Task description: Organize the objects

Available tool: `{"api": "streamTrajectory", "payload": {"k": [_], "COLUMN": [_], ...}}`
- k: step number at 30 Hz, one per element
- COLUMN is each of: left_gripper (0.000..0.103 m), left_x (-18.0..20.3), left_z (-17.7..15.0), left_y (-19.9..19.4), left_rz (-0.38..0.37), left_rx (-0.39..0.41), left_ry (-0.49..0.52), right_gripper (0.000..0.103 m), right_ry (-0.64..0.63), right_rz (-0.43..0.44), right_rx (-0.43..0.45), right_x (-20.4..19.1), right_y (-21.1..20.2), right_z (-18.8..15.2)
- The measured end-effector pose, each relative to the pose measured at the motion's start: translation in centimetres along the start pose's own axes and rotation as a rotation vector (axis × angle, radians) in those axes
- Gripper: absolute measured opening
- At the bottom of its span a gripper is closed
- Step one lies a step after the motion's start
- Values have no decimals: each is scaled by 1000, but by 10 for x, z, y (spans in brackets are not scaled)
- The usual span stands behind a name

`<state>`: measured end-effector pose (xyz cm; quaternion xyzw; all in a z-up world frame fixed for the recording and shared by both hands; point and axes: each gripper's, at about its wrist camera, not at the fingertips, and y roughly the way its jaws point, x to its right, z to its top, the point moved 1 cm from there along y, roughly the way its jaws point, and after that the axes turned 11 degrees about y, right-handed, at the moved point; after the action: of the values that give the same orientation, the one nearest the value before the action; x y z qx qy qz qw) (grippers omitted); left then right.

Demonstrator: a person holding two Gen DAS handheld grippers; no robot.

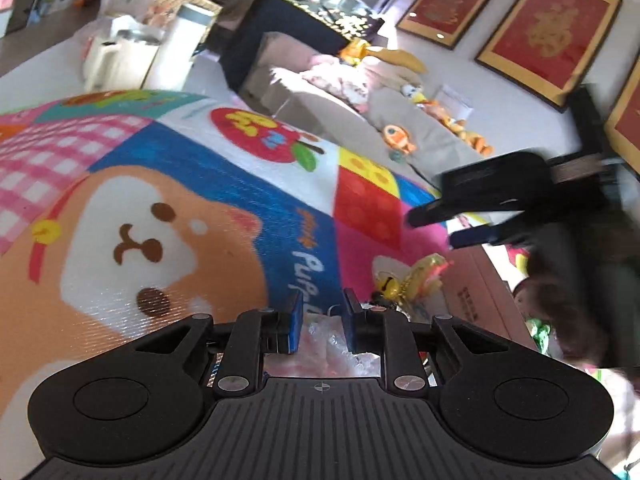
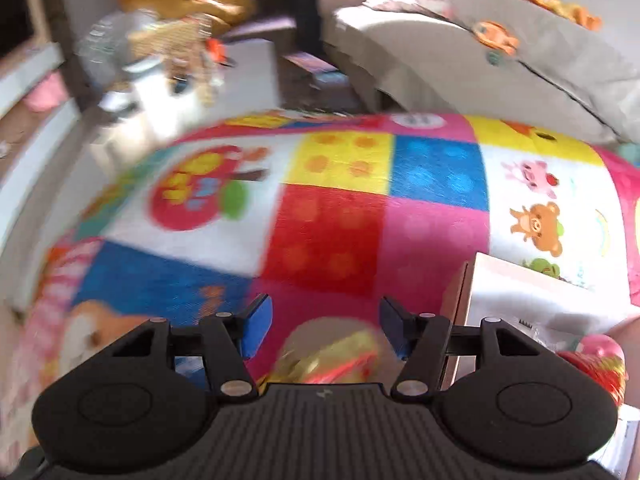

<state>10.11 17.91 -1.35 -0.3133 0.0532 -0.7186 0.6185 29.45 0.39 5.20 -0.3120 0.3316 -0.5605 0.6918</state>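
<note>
My left gripper [image 1: 322, 322] hovers low over a colourful play mat [image 1: 168, 208], its blue pads closed on a clear crinkly plastic packet [image 1: 334, 346] with pink contents. A yellow and red ornament [image 1: 416, 276] lies on the mat just ahead to the right. My right gripper [image 1: 444, 226] shows above that ornament in the left wrist view, fingers apart. In the right wrist view my right gripper [image 2: 326, 326] is open over the mat [image 2: 360, 208], with the gold and red ornament [image 2: 332, 354] blurred just below and between the fingers, not gripped.
A cardboard box [image 1: 484, 292] stands at the mat's right edge; it also shows in the right wrist view [image 2: 520, 296] with a red ornament [image 2: 600, 360] by it. A grey sofa [image 1: 360, 108] with plush toys lies beyond the mat. White appliances [image 1: 132, 56] stand far left.
</note>
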Motion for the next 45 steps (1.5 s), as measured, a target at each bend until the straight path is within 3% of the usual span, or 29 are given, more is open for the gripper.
{"api": "streamTrajectory", "payload": {"k": [1,2,5,12,14,17,21,22,24,26,27,32,35,36,41,45], "left_gripper": [22,22,22,23,23,22,22,22,22,23,23,23,23,23,23,23], "left_x": [-1,-4,-14,-17,-16,-18,-16,-12,2,20,28,60,77,81,94,108], "left_z": [-1,-2,-1,0,0,0,-1,-1,-4,-7,-7,9,8,4,-28,-50], "left_y": [-1,-1,-1,-2,-1,0,1,0,-1,-3,-5,-56,-80,-86,-96,-87], "left_rz": [-2,-5,9,-5,-30,-69,-79,-70,-49,-58,-71,9,130,139,6,19], "left_rx": [2,2,8,5,-2,-9,-36,-41,-60,-94,-109,-13,-48,-63,-175,-208], "left_ry": [-11,-33,-98,-120,-116,-129,-132,-112,-50,17,51,205,331,363,454,588], "right_gripper": [59,53,45,39,40,37,37,38,50,75,78,86,100,100,103,103], "right_ry": [-3,1,-85,-275,-304,-277,-268,-274,-265,-212,-193,-96,-37,-20,76,87], "right_rz": [-43,-60,-48,77,98,142,86,61,41,65,68,16,-1,-7,3,8], "right_rx": [-3,-19,-34,-82,-65,-110,-66,-26,34,75,106,177,192,192,164,165], "right_x": [-2,-2,-13,-21,-12,12,51,59,74,90,96,125,141,144,155,157], "right_y": [11,19,14,-48,-71,-95,-120,-127,-137,-144,-146,-136,-125,-121,-101,-100], "right_z": [-1,-3,-24,-98,-119,-147,-181,-188,-199,-205,-207,-211,-212,-212,-211,-212]}}
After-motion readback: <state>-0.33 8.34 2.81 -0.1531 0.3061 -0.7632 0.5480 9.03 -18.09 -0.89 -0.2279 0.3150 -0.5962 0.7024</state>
